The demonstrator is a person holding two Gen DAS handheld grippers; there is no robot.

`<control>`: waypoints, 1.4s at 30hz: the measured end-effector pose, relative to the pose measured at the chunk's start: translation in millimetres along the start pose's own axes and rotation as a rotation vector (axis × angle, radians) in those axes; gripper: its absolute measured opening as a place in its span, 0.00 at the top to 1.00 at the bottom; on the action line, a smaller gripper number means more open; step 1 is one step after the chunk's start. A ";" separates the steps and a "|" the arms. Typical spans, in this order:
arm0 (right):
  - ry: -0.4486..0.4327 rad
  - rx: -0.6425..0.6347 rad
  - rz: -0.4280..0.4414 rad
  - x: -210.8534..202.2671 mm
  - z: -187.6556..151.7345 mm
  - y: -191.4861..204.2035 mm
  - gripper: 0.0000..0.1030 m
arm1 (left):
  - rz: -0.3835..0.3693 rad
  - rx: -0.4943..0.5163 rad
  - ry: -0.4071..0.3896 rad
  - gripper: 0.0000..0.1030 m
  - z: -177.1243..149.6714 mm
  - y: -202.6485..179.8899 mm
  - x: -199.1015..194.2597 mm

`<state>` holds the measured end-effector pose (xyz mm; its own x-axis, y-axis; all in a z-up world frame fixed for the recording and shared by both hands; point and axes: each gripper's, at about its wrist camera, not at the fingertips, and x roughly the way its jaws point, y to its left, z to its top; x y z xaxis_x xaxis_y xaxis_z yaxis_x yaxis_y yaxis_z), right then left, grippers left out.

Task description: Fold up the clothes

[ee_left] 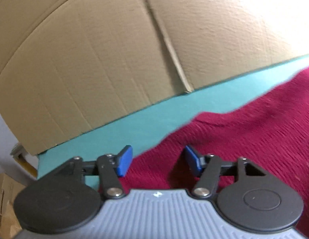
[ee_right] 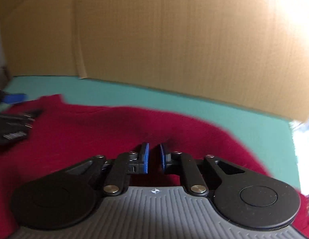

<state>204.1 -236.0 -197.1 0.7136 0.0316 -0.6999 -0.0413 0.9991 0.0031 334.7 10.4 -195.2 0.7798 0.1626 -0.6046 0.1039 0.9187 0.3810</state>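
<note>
The left gripper (ee_left: 158, 160) hovers with jaws wide apart over the red sweater's (ee_left: 244, 131) edge. The right gripper (ee_right: 153, 158) has its pads nearly together, with red knit showing in the narrow gap; whether they pinch it is unclear. The sweater lies spread on a teal mat (ee_right: 214, 107) before a cardboard wall (ee_right: 174, 39).

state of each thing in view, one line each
dark red knit garment: spread on the green table surface, rumpled, not yet folded
left tongs: open, over the garment's edge, nothing between the pads
right tongs: nearly shut; whether they pinch cloth cannot be told
brown cardboard sheet: upright behind the table
</note>
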 end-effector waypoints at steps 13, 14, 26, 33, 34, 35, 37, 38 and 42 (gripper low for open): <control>0.061 0.263 0.147 -33.0 -18.3 -27.1 0.89 | -0.096 0.075 -0.038 0.36 -64.0 5.9 -75.9; 0.059 0.302 0.116 -33.9 -21.2 -33.9 0.97 | -0.079 0.078 -0.036 0.34 -68.2 4.9 -75.9; 0.135 0.318 0.262 -166.7 -119.6 4.8 0.80 | -0.294 0.064 -0.070 0.39 -149.1 41.7 -225.6; 0.244 0.313 0.102 -251.9 -221.5 28.5 0.82 | -0.429 0.205 0.001 0.39 -246.6 13.2 -297.4; 0.249 0.321 0.061 -264.6 -235.2 28.3 0.84 | -0.431 0.208 0.002 0.39 -255.5 13.0 -302.9; 0.245 0.333 0.036 -277.8 -246.0 27.9 0.83 | -0.438 0.205 0.005 0.40 -259.3 16.1 -308.8; 0.215 0.360 0.031 -305.8 -259.3 26.6 0.72 | -0.474 0.176 0.035 0.38 -263.7 24.3 -318.6; 0.198 0.370 0.023 -318.8 -266.6 27.8 0.64 | -0.489 0.148 0.045 0.36 -265.5 29.4 -323.4; 0.189 0.401 0.053 -322.1 -281.0 30.2 0.45 | -0.480 0.064 0.089 0.29 -282.6 41.4 -343.4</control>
<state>-223.5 -223.5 -172.2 0.5761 0.1149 -0.8092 0.2263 0.9289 0.2931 -103.3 94.4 -169.5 0.5789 -0.2408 -0.7790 0.4782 0.8741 0.0852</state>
